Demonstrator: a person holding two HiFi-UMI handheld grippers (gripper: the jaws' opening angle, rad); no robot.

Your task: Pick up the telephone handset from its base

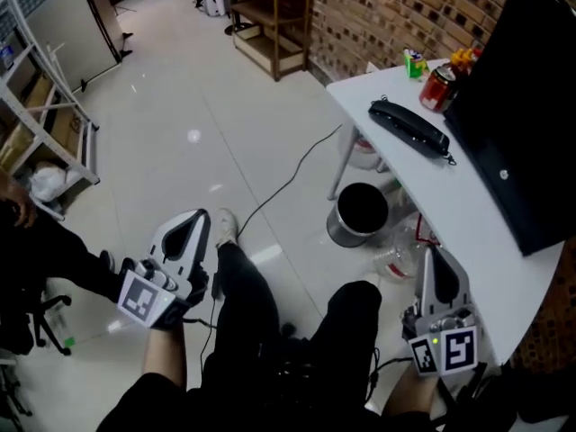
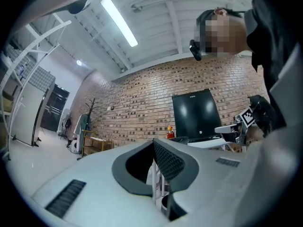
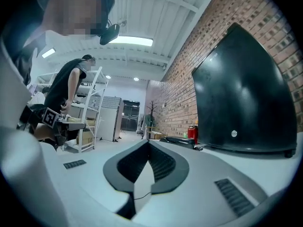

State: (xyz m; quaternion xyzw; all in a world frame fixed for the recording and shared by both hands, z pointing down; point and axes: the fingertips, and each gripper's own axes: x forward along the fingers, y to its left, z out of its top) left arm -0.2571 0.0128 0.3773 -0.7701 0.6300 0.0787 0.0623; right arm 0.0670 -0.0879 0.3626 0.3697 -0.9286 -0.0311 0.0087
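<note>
The black telephone point(image 1: 409, 129), handset resting on its base, lies on the white table point(image 1: 486, 232) at the upper right, in front of a dark monitor point(image 1: 522, 106). In the right gripper view the telephone point(image 3: 177, 140) shows far ahead on the tabletop. My left gripper point(image 1: 191, 223) is held low above the person's left knee, jaws shut and empty point(image 2: 153, 143). The right gripper point(image 1: 436, 268) hovers beside the table's near edge, well short of the phone. Its jaws meet at the tips with nothing between them point(image 3: 148, 143).
A red can point(image 1: 438, 86) and small items stand behind the phone. Under the table are a black bin point(image 1: 360, 212) and a white bucket. A cable point(image 1: 297, 174) runs across the floor. A wooden shelf point(image 1: 270, 21) and a white rack point(image 1: 45, 106) stand farther off. Another person point(image 3: 68, 89) stands by the rack.
</note>
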